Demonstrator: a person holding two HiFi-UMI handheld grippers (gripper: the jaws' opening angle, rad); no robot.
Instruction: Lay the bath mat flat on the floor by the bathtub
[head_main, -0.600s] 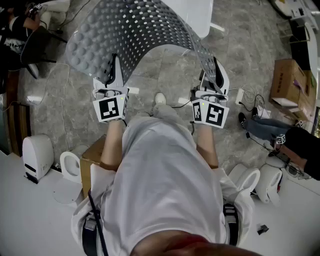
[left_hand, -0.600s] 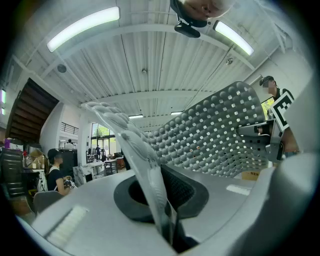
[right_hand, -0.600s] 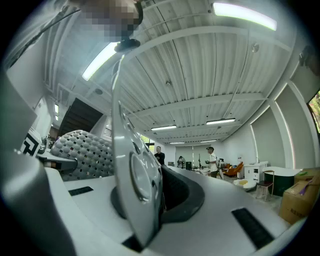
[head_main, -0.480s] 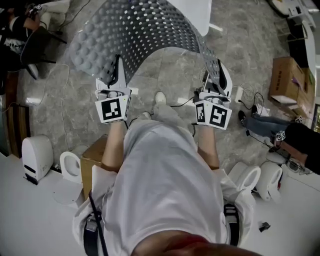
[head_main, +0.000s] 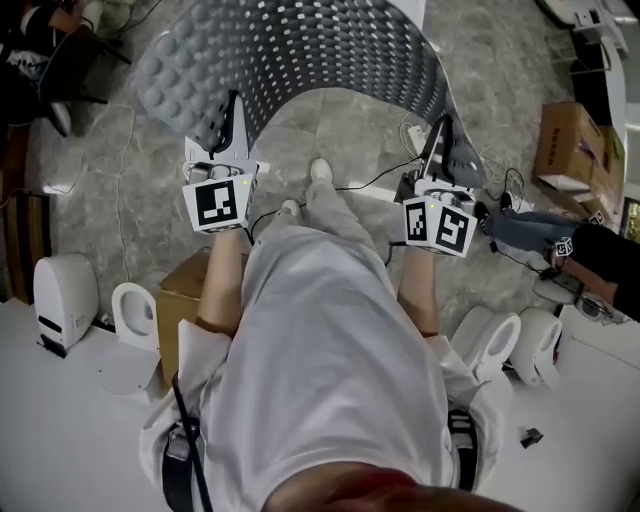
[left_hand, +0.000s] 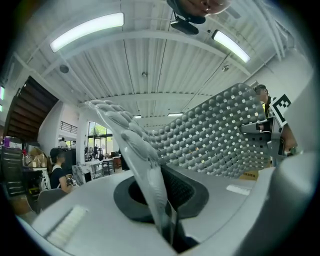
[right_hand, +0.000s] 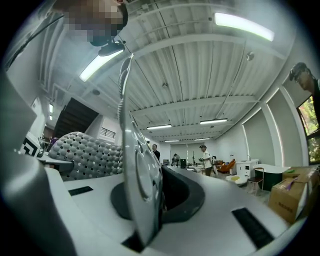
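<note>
Clamped tight on bath mat edges with left gripper and right gripper; cardboard box behind left gripper, contents hidden.

The grey bath mat, studded with round bumps and rows of small holes, hangs above the floor, bowed in an arch, its two near corners pinched and held apart.
</note>
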